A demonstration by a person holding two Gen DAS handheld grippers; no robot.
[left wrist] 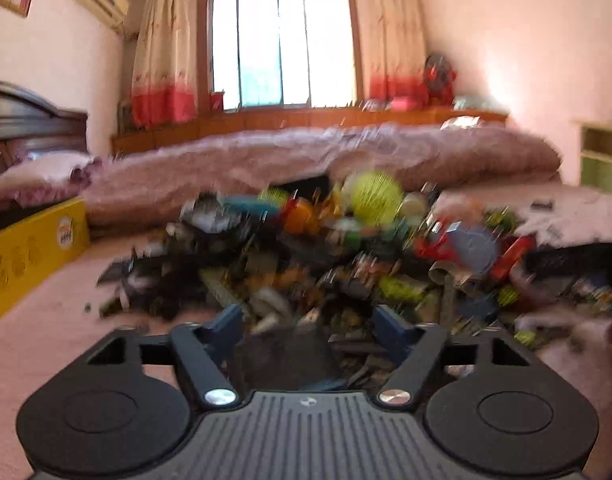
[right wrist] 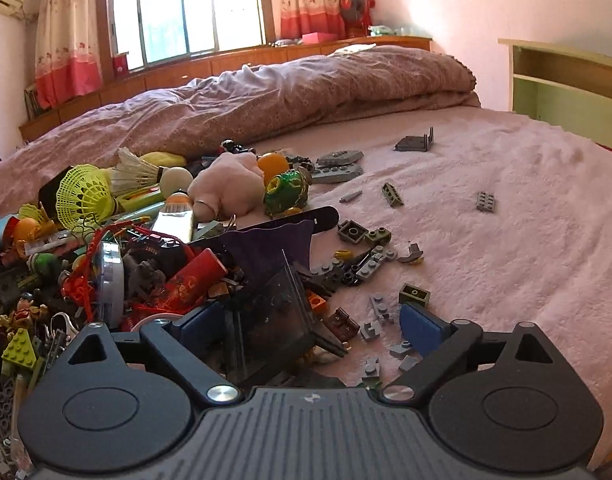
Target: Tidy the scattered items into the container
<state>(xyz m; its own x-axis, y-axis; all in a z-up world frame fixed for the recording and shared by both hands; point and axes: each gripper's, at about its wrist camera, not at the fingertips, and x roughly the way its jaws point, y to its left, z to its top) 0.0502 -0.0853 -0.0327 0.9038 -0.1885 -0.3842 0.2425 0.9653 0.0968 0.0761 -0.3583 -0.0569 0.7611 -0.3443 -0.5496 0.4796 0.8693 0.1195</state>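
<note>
On the pink bed (right wrist: pixel 506 208), between the jaws of our right gripper (right wrist: pixel 312 326), we see a dark see-through plastic piece (right wrist: pixel 273 320) standing tilted among loose bricks; the jaws stand wide, the left blue pad just beside it and the right pad well clear, so we grip nothing. Around that pad lie small grey and olive bricks (right wrist: pixel 380 312), and a brown one (right wrist: pixel 342 324) sits just right of the clear piece. Further out we find a red cylinder (right wrist: pixel 193 280), a purple cloth (right wrist: pixel 265 240), a pink plush toy (right wrist: pixel 229 184), a green round toy (right wrist: pixel 285 192), an orange ball (right wrist: pixel 271 162), a yellow plastic shuttlecock (right wrist: pixel 81 196) and a white feather shuttlecock (right wrist: pixel 135 172), all heaped at the left. Flat grey plates (right wrist: pixel 338 164) and single bricks lie apart on the bare cover toward the right. Our left gripper (left wrist: pixel 308 328) shows its jaws partly open over the near edge of the same pile (left wrist: pixel 326 264); the view is badly blurred, a dark shape sits between the pads, and we cannot tell whether they press on anything. At the left edge of that view stands a yellow cardboard box (left wrist: pixel 29 256) on the bed, well apart from the pile. Beyond it all lie the rumpled quilt (right wrist: pixel 265 96) and the window (left wrist: pixel 281 44).
</note>
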